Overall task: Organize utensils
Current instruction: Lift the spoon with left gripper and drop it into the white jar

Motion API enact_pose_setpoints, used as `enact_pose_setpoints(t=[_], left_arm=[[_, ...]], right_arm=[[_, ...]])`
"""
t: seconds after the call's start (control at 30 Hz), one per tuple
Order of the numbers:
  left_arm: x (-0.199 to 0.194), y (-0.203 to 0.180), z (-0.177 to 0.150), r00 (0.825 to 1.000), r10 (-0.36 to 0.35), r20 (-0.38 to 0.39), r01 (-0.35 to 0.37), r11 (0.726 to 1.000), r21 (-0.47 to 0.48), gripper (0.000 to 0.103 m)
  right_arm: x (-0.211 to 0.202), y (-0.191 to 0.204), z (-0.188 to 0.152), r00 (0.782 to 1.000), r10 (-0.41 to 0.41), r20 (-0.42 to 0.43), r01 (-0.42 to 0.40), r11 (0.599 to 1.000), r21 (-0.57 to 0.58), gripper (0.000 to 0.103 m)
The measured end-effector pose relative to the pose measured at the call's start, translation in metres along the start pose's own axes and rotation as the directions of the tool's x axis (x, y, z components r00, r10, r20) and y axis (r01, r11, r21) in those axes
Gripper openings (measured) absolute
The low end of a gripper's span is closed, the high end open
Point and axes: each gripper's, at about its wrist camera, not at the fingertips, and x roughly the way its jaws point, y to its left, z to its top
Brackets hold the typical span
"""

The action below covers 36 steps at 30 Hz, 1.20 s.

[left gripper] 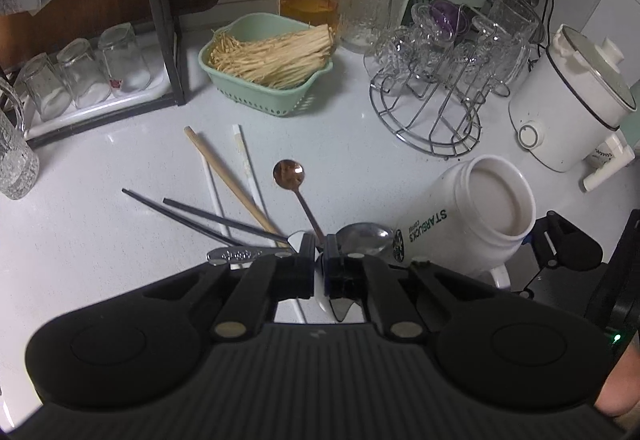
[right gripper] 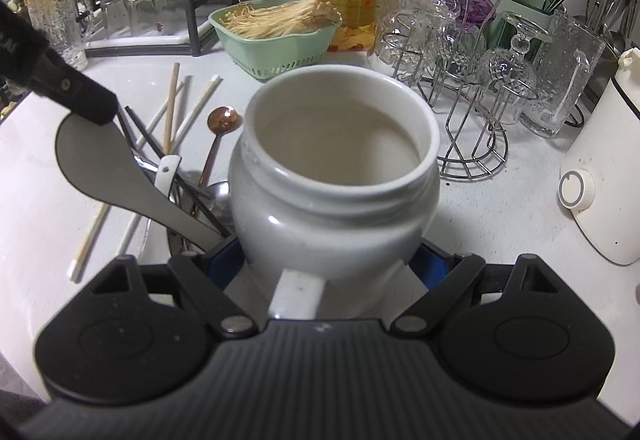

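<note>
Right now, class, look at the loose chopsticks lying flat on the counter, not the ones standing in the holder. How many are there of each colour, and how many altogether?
Black chopsticks: 2
White chopsticks: 2
Wooden chopstick: 1
Total: 5

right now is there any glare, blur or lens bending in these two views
Left wrist view: sharp, strong fisheye bending at the edges, the counter curves; ceiling-light glints on the copper spoon and the silver spoon bowl. Right wrist view: the white mug is crisp with a small highlight; the grey spatula looks soft.
</note>
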Motion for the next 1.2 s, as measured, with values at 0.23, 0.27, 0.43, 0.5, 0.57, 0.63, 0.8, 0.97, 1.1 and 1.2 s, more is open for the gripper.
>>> enact_pose_setpoints(t=[0.23,0.27,0.43,0.5,0.57,0.63,0.8,0.97,1.1,1.2], left_arm=[[-0.016,-0.008,0.019,1.000,0.004,0.008,-0.005,0.997,0.075,0.004],[-0.019,-0.010,0.022,1.000,0.004,0.008,-0.005,0.996,0.091,0.004],[-0.034,-0.020,0.038,1.000,0.005,0.014,-0.007,0.987,0.161,0.004],[-0.043,-0.025,0.045,1.000,0.004,0.022,-0.008,0.983,0.182,0.004],[-0.052,-0.029,0.053,1.000,-0.005,0.027,0.000,0.982,0.188,0.004],[-0.061,-0.037,0.060,0.999,-0.010,0.038,0.002,0.977,0.213,0.004],[-0.082,-0.052,0.078,0.997,-0.042,0.058,0.027,0.969,0.245,0.004],[-0.093,-0.076,0.090,0.995,-0.063,0.075,0.037,0.949,0.312,0.005],[-0.097,-0.093,0.098,0.995,-0.054,0.080,0.020,0.925,0.379,0.005],[-0.095,-0.100,0.105,0.996,-0.049,0.070,0.017,0.913,0.407,0.004]], right_arm=[[0.002,0.000,0.002,1.000,0.001,-0.002,-0.001,1.000,-0.002,0.090],[0.002,0.000,0.002,1.000,0.000,-0.004,0.000,1.000,-0.002,0.090],[0.003,0.000,0.002,1.000,-0.001,-0.003,0.001,1.000,0.000,0.090],[0.003,0.000,0.002,1.000,-0.001,-0.003,0.001,1.000,0.000,0.090],[0.003,0.001,0.001,1.000,-0.001,-0.003,0.001,1.000,0.000,0.090],[0.003,0.001,0.001,1.000,-0.001,-0.002,0.001,1.000,0.000,0.090],[0.004,0.001,0.001,1.000,0.003,-0.002,-0.003,1.000,-0.003,0.090],[0.005,0.000,0.002,1.000,0.007,-0.001,-0.007,1.000,-0.008,0.090],[0.007,0.000,0.004,1.000,0.012,0.001,-0.012,1.000,-0.013,0.090],[0.007,-0.001,0.005,1.000,0.015,0.004,-0.015,1.000,-0.017,0.090]])
